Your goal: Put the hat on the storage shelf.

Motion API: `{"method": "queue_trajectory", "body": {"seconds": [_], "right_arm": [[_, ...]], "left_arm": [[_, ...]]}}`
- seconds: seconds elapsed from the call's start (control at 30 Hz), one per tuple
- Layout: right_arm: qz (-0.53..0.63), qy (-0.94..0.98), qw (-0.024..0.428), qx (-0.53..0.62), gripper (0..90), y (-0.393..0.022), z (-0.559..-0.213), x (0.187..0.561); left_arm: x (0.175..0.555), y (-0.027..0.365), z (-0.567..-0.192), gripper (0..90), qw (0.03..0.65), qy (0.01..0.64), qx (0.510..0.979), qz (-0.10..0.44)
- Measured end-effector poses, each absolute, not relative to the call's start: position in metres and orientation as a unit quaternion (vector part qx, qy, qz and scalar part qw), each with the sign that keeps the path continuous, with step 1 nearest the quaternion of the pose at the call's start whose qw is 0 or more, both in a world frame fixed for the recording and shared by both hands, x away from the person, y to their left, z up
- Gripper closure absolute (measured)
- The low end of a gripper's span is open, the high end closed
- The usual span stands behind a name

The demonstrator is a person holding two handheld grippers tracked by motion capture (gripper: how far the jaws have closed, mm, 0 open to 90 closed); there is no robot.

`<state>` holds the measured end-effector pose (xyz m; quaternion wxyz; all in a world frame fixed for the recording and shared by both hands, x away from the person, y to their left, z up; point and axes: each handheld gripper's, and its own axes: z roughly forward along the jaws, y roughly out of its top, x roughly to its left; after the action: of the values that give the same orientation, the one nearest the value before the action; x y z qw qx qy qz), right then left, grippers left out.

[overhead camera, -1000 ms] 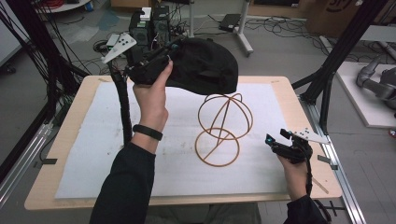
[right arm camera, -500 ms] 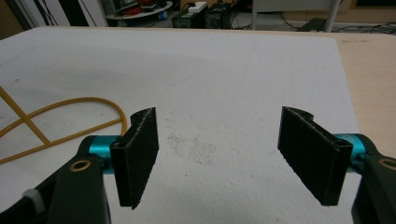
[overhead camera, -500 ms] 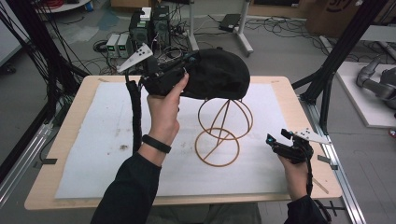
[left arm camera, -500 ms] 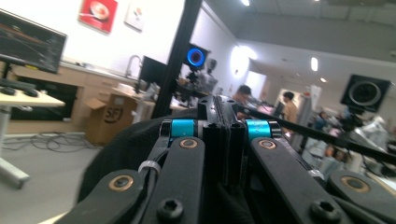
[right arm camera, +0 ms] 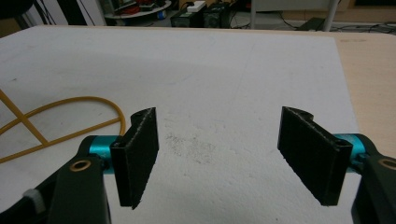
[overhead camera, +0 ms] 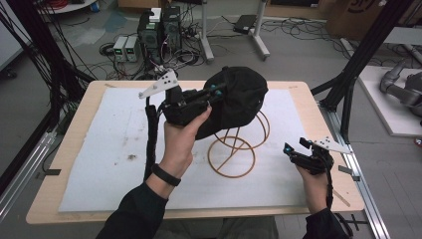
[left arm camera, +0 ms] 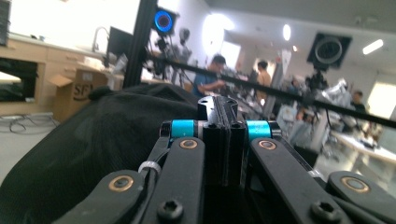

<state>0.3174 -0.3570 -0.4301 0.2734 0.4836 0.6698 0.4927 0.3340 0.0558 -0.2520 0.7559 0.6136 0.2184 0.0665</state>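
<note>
**Cap held above the wire stand: it can slip or knock the stand**

The left gripper [overhead camera: 211, 94] is raised over the table centre, and its two black jaws are pressed together on the edge of the black fabric baseball cap [overhead camera: 239, 99]. In the left gripper view the jaws meet with almost no gap and the cap's dark mesh [left arm camera: 93, 154] lies at about 9 o'clock of them. The cap hangs over the top of the gold wire stand made of loops [overhead camera: 234, 152], which stands on the white foam mat [overhead camera: 99, 149], at about 3 o'clock from the mat's middle. I cannot tell if the cap already touches the wire.

I judge two risks. The hold is only on a thin edge, so the soft cap may slip out. Also the stand looks light; a sideways push from the cap could tip or shift it.

The left forearm comes up steeply, wrist bent forward. The right gripper [overhead camera: 301, 152] rests low near the table's 4 o'clock edge, its jaws wide apart and holding nothing, pointing toward the stand.
</note>
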Motion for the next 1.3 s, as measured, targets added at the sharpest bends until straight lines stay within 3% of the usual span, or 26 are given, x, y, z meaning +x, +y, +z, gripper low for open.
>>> {"method": "queue_trajectory", "body": {"seconds": [0.3,0.63,0.67,0.77,0.93,1.17,1.3], "right_arm": [[0.492,0.67,0.275,0.483,28.8,-0.357,-0.431,0.318],[0.489,0.672,0.273,0.485,28.8,-0.357,-0.431,0.318],[0.488,0.673,0.273,0.484,28.8,-0.356,-0.431,0.318],[0.488,0.673,0.271,0.485,28.8,-0.356,-0.431,0.318],[0.487,0.675,0.268,0.485,28.8,-0.355,-0.432,0.319],[0.487,0.678,0.266,0.482,28.8,-0.354,-0.433,0.322],[0.485,0.68,0.265,0.481,28.7,-0.353,-0.433,0.323]], "left_arm": [[0.323,0.044,-0.27,89.0,0.729,0.194,0.654,0.053],[0.319,0.053,-0.284,86.4,0.732,0.171,0.659,0.032],[0.318,0.054,-0.284,80.0,0.732,0.172,0.659,0.038],[0.312,0.065,-0.285,72.0,0.726,0.174,0.664,0.049],[0.308,0.09,-0.295,47.2,0.717,0.188,0.669,0.053],[0.306,0.141,-0.319,30.6,0.681,0.215,0.693,0.101],[0.304,0.168,-0.334,27.3,0.649,0.23,0.71,0.145]]}}
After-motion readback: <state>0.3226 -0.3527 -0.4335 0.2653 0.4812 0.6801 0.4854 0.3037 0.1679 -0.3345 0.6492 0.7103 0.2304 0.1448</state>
